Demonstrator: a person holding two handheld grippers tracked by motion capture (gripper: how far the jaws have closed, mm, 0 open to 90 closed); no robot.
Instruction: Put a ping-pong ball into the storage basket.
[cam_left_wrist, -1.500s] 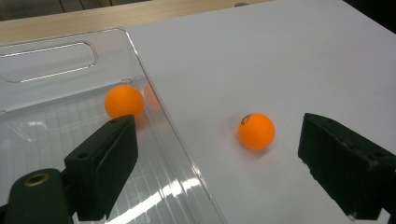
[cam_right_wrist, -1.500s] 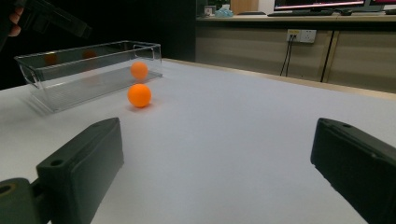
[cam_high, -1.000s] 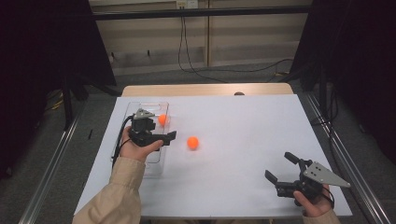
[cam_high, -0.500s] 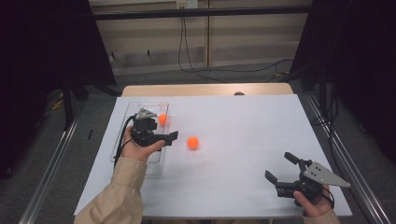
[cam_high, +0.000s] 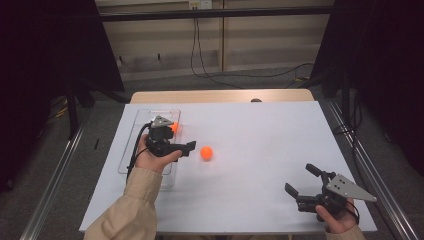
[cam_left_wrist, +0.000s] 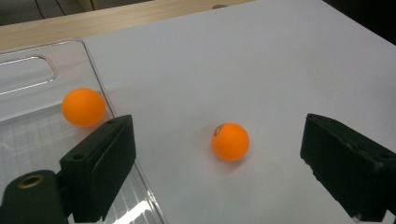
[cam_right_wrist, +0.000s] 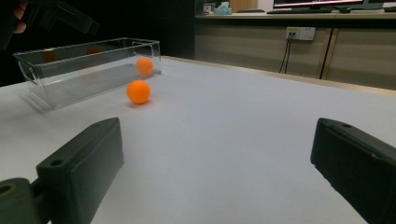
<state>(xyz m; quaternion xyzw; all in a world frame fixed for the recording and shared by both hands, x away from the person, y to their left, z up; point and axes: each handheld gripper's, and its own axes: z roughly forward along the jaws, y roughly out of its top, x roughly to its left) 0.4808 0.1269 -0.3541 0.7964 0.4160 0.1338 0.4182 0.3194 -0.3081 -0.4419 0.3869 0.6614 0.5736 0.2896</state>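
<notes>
An orange ball (cam_high: 206, 153) (cam_left_wrist: 230, 141) (cam_right_wrist: 138, 92) lies loose on the white table, just right of a clear plastic tray (cam_high: 131, 145) (cam_left_wrist: 28, 84) (cam_right_wrist: 70, 74). A second orange ball (cam_high: 174, 127) (cam_left_wrist: 83, 107) (cam_right_wrist: 144, 66) sits inside the tray near its far end. My left gripper (cam_high: 181, 141) (cam_left_wrist: 215, 125) hovers over the tray's right wall, open, jaws pointing at the loose ball with nothing between them. My right gripper (cam_high: 301, 179) (cam_right_wrist: 218, 130) is open and empty near the front right corner, well away from both balls.
The white tabletop (cam_high: 265, 130) has a wooden strip (cam_high: 220, 96) along its far edge. Metal rails (cam_high: 365, 165) run down both sides. Cables hang on the wall behind.
The left gripper has edged slightly to the right, toward the loose ball. The balls, the tray and the right gripper have stayed put.
</notes>
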